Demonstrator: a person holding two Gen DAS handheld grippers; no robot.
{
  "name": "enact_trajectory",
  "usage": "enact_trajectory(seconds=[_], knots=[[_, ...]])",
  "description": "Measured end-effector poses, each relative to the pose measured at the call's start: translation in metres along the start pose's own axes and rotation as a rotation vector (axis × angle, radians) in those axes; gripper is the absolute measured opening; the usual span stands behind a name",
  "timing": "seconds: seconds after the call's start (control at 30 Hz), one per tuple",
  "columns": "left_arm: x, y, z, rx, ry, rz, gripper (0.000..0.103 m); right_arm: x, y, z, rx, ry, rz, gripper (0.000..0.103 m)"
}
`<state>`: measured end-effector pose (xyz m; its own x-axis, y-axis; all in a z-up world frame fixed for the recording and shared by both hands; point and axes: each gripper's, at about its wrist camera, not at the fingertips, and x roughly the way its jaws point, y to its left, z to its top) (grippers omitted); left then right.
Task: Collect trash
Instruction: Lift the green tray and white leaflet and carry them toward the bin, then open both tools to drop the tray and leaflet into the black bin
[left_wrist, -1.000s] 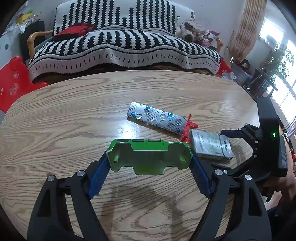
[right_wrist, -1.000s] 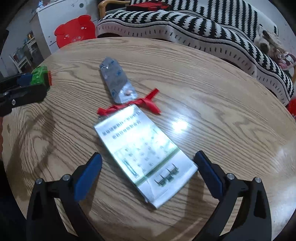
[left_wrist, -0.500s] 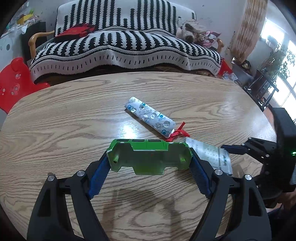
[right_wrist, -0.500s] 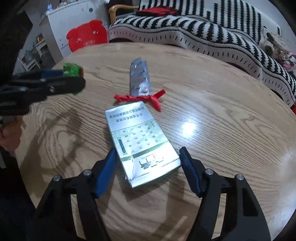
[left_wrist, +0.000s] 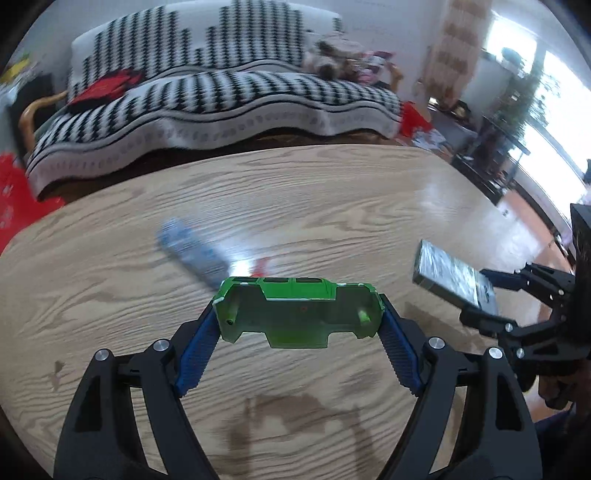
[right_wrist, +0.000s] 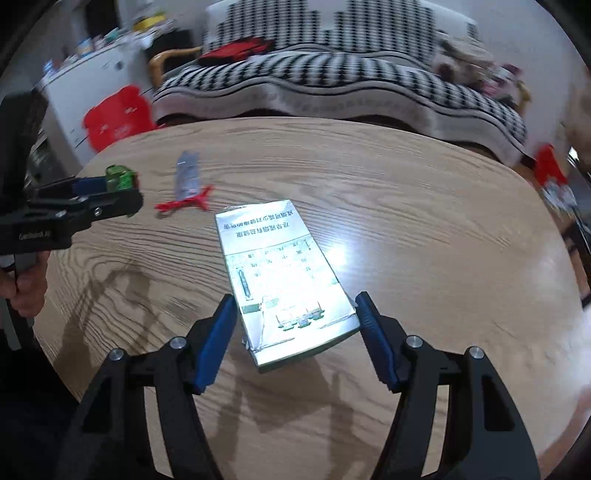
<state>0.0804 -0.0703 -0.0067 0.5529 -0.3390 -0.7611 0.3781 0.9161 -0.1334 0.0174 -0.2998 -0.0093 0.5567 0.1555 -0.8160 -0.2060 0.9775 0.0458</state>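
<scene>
Gripping a green plastic shell (left_wrist: 299, 314), the left gripper (left_wrist: 300, 325) has both blue pads pressed against its ends, above the wooden table (left_wrist: 110, 277). Left wrist view: a blurred blister pack (left_wrist: 192, 254) lies on the table beyond the shell; the right gripper (left_wrist: 517, 295) holds a silver carton (left_wrist: 454, 277) lifted off the surface.

Right wrist view: right gripper (right_wrist: 295, 325) pinches the silver carton (right_wrist: 280, 277) at its near end. Blister pack (right_wrist: 187, 173) and red ribbon (right_wrist: 184, 201) lie touching each other on the table (right_wrist: 424, 221), beside the left gripper (right_wrist: 122, 192) with the green shell (right_wrist: 120, 177).
</scene>
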Motion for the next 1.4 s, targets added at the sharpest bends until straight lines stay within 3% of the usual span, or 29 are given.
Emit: enact_trajectory(seconds=[0.33,0.7,0.87,1.13,1.4], knots=[[0.022,-0.166,0.008,0.237,0.01,-0.162,0.079,-0.073,-0.136,-0.089,0.292,-0.022,-0.202,0.064],[0.058,-0.334,-0.024,0.433,0.088,-0.381,0.079,-0.178,-0.254,-0.222,0.722,-0.067,-0.435,0.064],[0.065,-0.393,-0.042,0.462,0.129,-0.477,0.079,-0.216,-0.287,-0.272,0.897,-0.081,-0.501,0.064],[0.081,-0.485,-0.088,0.542,0.204,-0.618,0.079,-0.243,-0.313,-0.336,1.072,-0.026,-0.583,0.064],[0.105,-0.532,-0.12,0.583,0.284,-0.649,0.079,-0.251,-0.323,-0.366,1.171,-0.002,-0.603,0.064]])
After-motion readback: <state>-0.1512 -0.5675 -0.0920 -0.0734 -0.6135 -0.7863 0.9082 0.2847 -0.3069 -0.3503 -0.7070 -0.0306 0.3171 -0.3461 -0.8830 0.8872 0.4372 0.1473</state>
